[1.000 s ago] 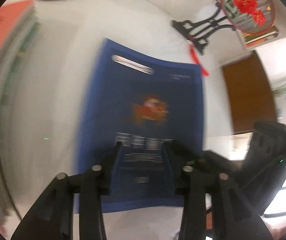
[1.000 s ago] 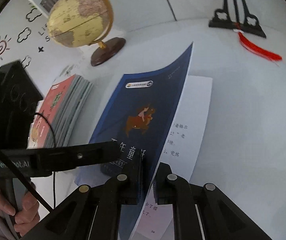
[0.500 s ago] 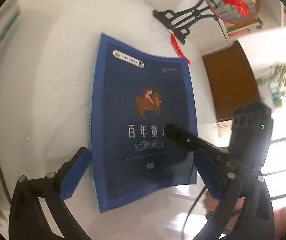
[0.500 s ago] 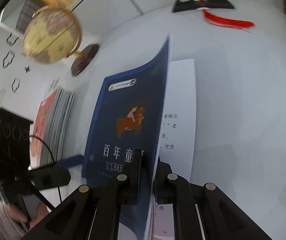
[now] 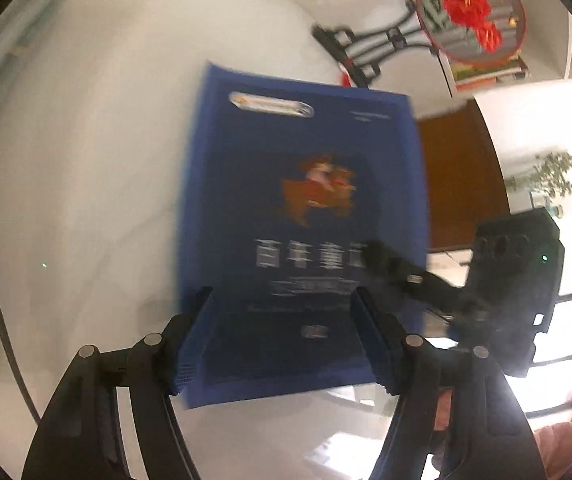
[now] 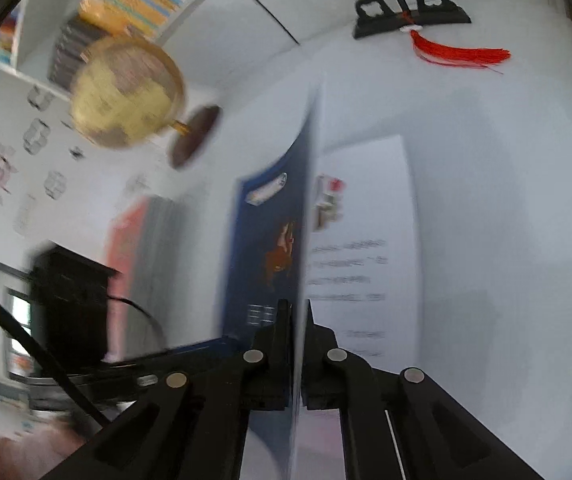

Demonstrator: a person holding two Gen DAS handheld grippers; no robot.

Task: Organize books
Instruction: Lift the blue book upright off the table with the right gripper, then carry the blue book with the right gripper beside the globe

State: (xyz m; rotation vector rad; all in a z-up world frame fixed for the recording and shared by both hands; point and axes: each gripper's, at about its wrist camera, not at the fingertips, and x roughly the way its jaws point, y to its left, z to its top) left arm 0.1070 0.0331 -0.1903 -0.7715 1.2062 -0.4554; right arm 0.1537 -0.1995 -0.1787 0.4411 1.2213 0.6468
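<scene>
A blue book (image 5: 305, 200) with an orange rider on its cover lies on the white table (image 5: 86, 200). My left gripper (image 5: 282, 320) hovers over the book's near edge. Its jaws are closing, with the lower part of the cover showing between the fingers and no press on it visible. My right gripper (image 6: 295, 320) is shut on the front cover (image 6: 270, 240), which it holds up nearly edge-on. The white first page (image 6: 365, 240) lies open beside it. In the left wrist view the right gripper (image 5: 365, 252) reaches in from the right.
A stack of books (image 6: 134, 240) with a pink top lies left of the blue book. Behind it stands a globe (image 6: 126, 92) on a brown base. At the back are a black stand (image 6: 409, 20) with a red tassel (image 6: 457, 54) and a round flowered fan (image 5: 469, 12).
The right gripper has swung the cover from a slant to nearly upright, baring more of the page. The left jaws spread wide, then narrowed again over the book's near edge.
</scene>
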